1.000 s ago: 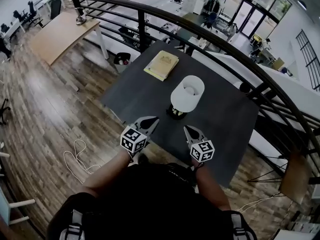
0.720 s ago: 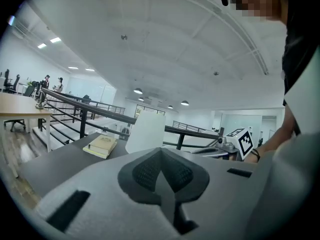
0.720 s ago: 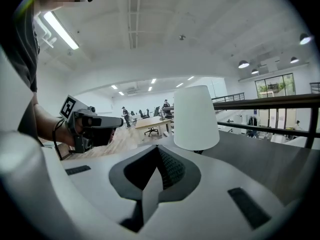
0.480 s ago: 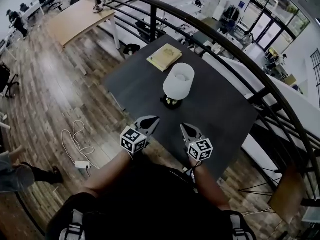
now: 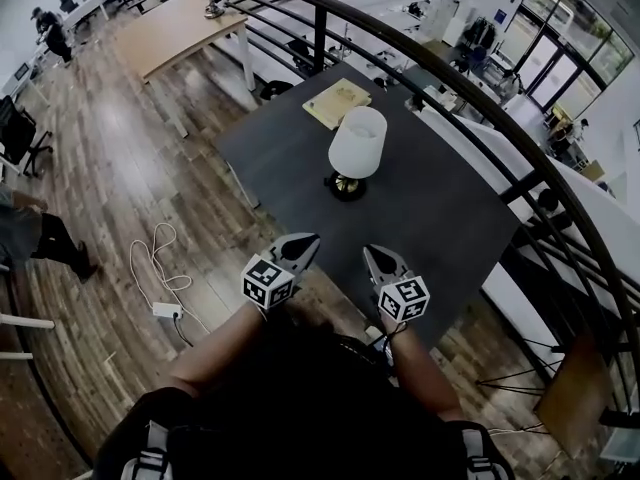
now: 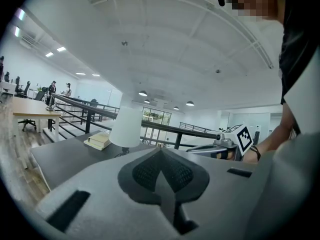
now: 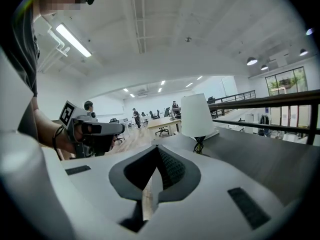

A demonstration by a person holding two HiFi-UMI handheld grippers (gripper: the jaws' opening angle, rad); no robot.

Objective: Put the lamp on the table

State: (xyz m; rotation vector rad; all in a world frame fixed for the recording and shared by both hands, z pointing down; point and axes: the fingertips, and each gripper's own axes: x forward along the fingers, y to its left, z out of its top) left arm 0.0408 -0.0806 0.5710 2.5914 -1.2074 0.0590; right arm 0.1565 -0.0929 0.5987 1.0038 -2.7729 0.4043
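floor: wood planks, under everything on this side of the railing.
railing: dark curved metal rail, runs along the far edge of the table. A lower office level shows beyond it.
table: dark square top, set against the railing, one corner toward the person.
desk: light wood, far left, well apart from the table.
bystander: only legs in view at the left edge, on the floor, well apart from the table.
lamp: on the table, upright. White shade over a dark round base, near the middle of the top. Nothing touches it.
book: tan, flat on the table's far corner, just beyond the lamp, not touching it.
left gripper: clenched, pads meeting, nothing between them. At the table's near edge, aimed toward the lamp, apart from it.
right gripper: clamped closed too, empty. Beside the left one at the near edge, short of the lamp.
cable: white, loosely looped on the floor left of the table, ends at a small white power block.
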